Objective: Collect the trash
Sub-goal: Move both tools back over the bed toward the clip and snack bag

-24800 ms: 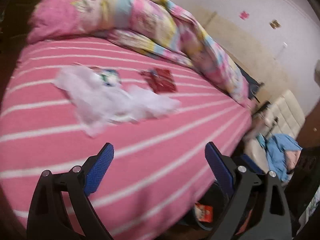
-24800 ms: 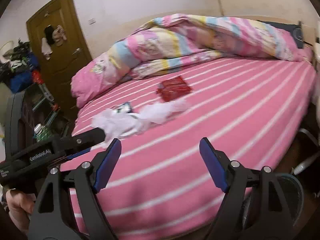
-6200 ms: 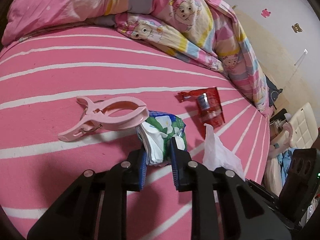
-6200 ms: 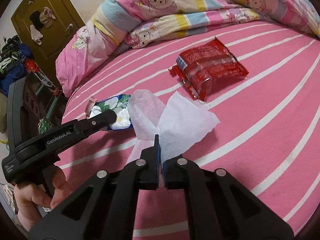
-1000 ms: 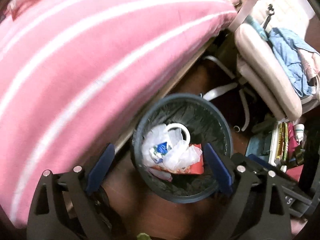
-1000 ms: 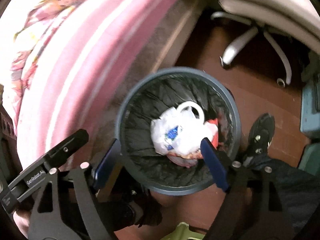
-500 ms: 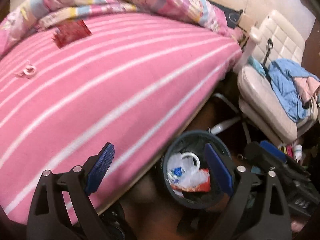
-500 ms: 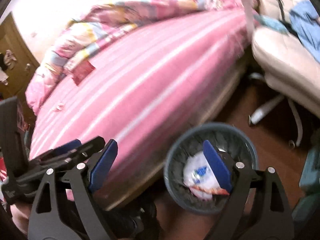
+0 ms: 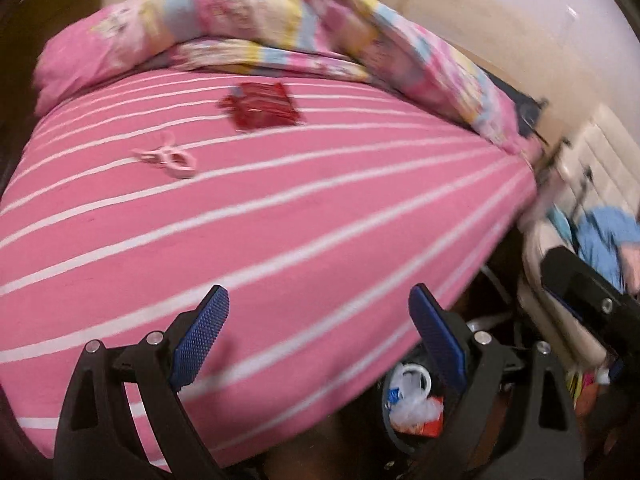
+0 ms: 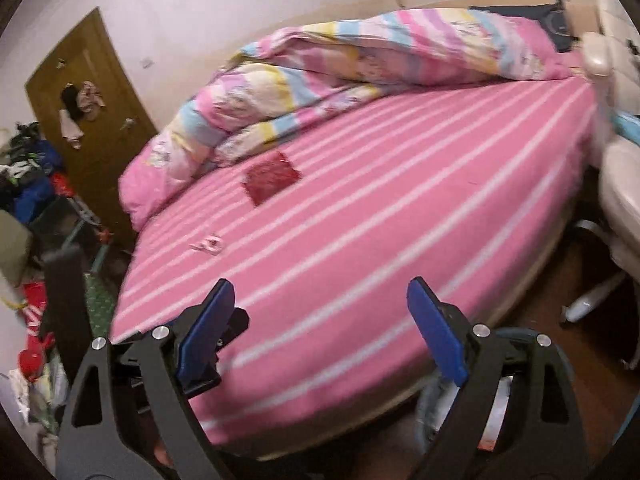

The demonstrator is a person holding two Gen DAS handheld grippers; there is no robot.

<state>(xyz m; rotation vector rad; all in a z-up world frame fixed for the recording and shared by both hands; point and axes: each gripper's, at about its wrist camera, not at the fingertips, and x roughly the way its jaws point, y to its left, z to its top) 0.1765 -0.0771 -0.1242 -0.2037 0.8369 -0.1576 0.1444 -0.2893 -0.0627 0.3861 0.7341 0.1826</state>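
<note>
Wrapper point(image 9: 262, 106) lay on the bed point(image 9: 280, 220) while my left tongs point(image 9: 318, 338) and right tongs point(image 10: 320, 330) gaped empty.

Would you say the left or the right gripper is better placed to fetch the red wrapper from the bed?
Left, marginally. Both the left gripper and the right gripper have open, empty jaws, but the red wrapper sits nearer the left view's centre line, while the right one would cross leftward.

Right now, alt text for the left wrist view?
Open, empty left gripper over a pink striped bed where a red wrapper and a pink clip lie. A rolled quilt sits at the far side, and a bin holding trash stands on the floor at lower right.
</note>
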